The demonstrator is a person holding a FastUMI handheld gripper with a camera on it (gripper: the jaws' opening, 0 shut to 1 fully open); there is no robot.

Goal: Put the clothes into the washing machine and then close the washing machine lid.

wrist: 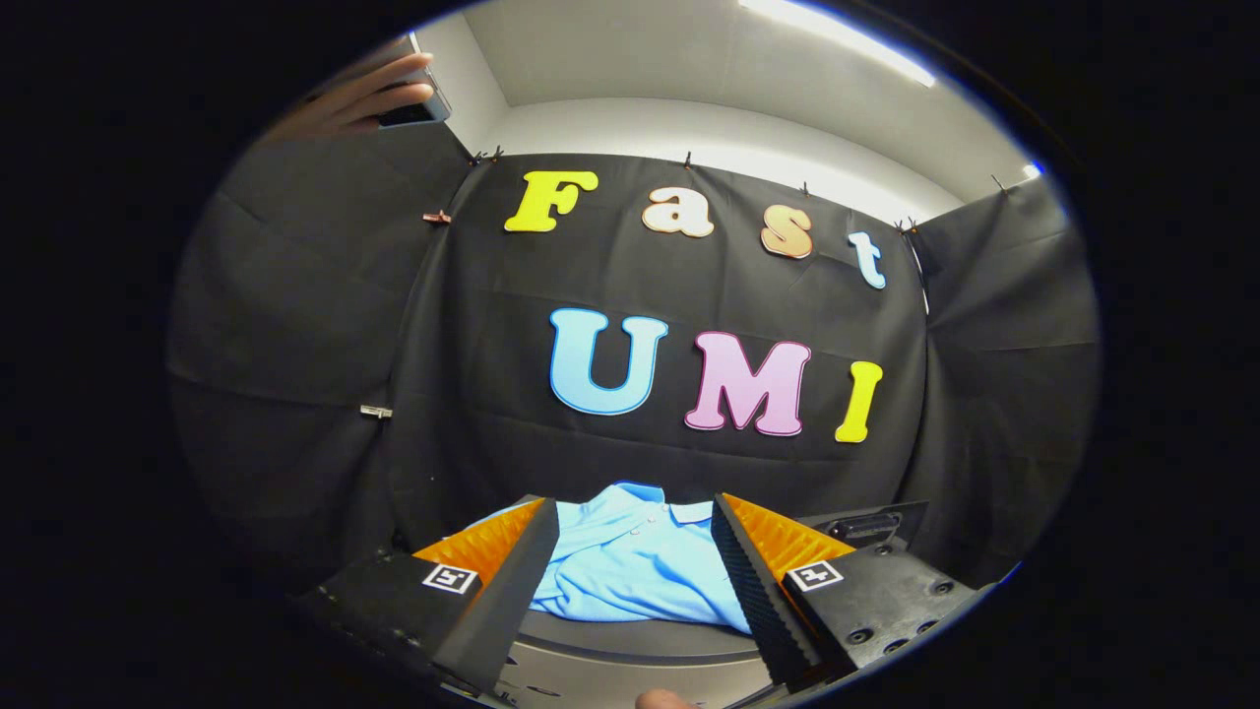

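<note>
Gripper (635, 591): two wedge-shaped fingers (497, 611) with ribbed pads, spread apart; square coded markers (451, 578) and screws (859, 635) on dark mounts.

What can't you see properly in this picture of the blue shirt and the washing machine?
- Blue shirt, gripper view: its sides lie behind the fingers, which stand open on either side of it, so its full shape is hidden.
- Washing machine: just a pale curved rim below the shirt; the gripper's body covers the rest, so the lid and drum cannot be judged.
- Hand above the wall cloth: what it holds is cut off.
</note>
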